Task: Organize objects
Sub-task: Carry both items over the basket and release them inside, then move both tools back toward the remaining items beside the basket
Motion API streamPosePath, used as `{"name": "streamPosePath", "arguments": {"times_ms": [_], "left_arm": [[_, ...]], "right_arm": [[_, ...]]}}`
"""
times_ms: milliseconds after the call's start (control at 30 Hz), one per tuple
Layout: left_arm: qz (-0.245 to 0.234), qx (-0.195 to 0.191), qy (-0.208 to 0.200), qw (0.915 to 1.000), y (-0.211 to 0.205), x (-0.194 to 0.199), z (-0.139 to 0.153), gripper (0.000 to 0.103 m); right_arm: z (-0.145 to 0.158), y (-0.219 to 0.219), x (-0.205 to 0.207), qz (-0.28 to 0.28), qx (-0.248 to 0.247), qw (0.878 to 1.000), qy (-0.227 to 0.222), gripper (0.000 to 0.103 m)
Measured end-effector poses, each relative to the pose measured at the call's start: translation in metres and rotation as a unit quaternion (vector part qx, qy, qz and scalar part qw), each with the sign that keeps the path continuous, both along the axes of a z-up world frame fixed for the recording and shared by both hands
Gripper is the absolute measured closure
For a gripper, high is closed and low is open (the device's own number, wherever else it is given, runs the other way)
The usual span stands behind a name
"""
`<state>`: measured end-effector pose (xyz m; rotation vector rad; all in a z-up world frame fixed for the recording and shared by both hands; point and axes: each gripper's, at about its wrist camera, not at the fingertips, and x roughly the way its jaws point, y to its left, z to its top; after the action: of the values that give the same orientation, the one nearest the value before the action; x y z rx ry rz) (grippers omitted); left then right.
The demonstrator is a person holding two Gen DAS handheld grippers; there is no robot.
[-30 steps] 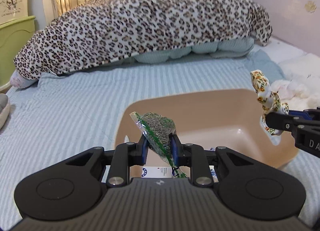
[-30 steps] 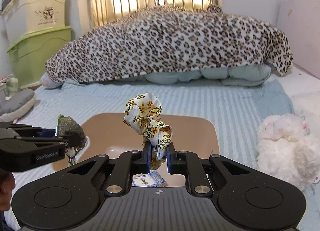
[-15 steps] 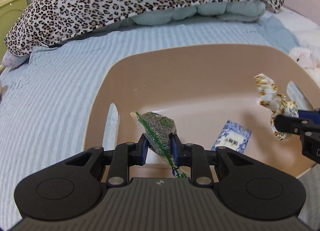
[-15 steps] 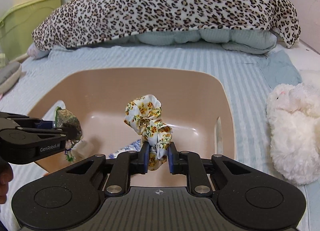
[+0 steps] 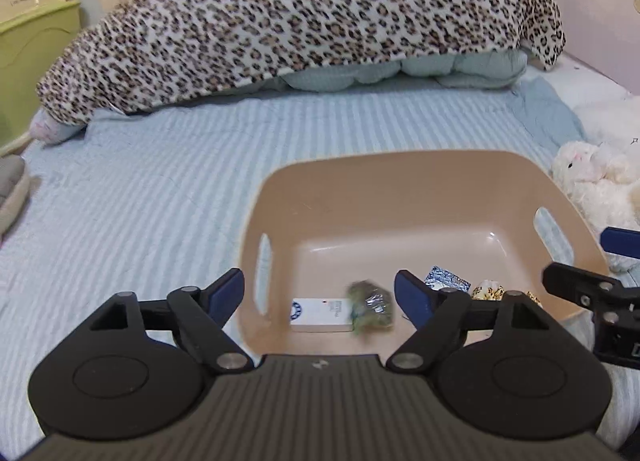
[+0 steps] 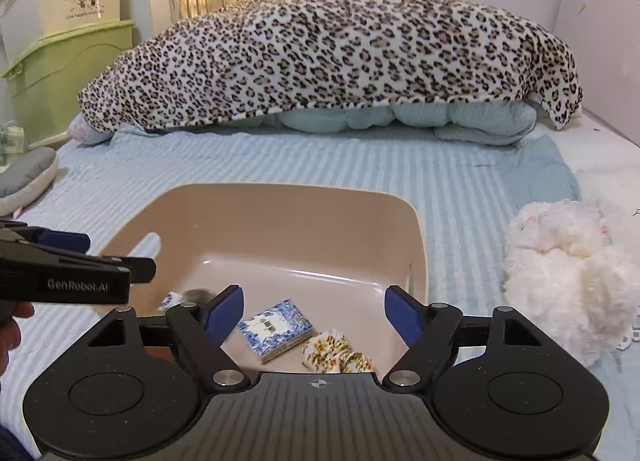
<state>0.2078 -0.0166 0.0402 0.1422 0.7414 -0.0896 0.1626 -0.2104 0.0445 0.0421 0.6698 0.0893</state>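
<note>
A tan plastic basket (image 5: 420, 181) (image 6: 280, 205) sits on the striped bed. My left gripper (image 5: 320, 293) is open and empty above the basket's near left side. A clear bag of dark seeds (image 5: 370, 309), blurred, lies in the basket on a white box (image 5: 320, 315). My right gripper (image 6: 314, 311) is open and empty over the basket's near edge. The floral scrunchie (image 6: 336, 355) (image 5: 486, 289) lies on the basket floor beside a blue-and-white packet (image 6: 276, 329) (image 5: 446, 279).
A leopard-print blanket (image 6: 328, 53) covers folded bedding at the back. A white plush toy (image 6: 568, 269) (image 5: 596, 181) lies right of the basket. Green and cream storage bins (image 6: 60, 41) stand at the left, with a grey cushion (image 6: 24, 177) below.
Both grippers opened. The seed bag and the scrunchie dropped into the basket. Both grippers pulled back and up from the basket.
</note>
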Motion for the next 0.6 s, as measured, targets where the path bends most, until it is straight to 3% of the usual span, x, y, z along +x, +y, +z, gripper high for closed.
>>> {"name": "streamPosePath", "arguments": {"times_ms": [133, 367, 600], "left_arm": [[0.002, 0.004, -0.009, 0.9999, 0.004, -0.023, 0.01, 0.013], [0.005, 0.007, 0.003, 1.0, 0.013, -0.058, 0.008, 0.013], [0.014, 0.018, 0.035, 0.9991, 0.023, -0.082, -0.019, 0.013]], "right_arm": [[0.012, 0.002, -0.025, 0.003, -0.006, 1.0, -0.011, 0.011], [0.011, 0.011, -0.06, 0.013, -0.013, 1.0, 0.0, 0.007], [-0.009, 0.018, -0.083, 0.014, -0.02, 0.999, 0.025, 0.007]]}}
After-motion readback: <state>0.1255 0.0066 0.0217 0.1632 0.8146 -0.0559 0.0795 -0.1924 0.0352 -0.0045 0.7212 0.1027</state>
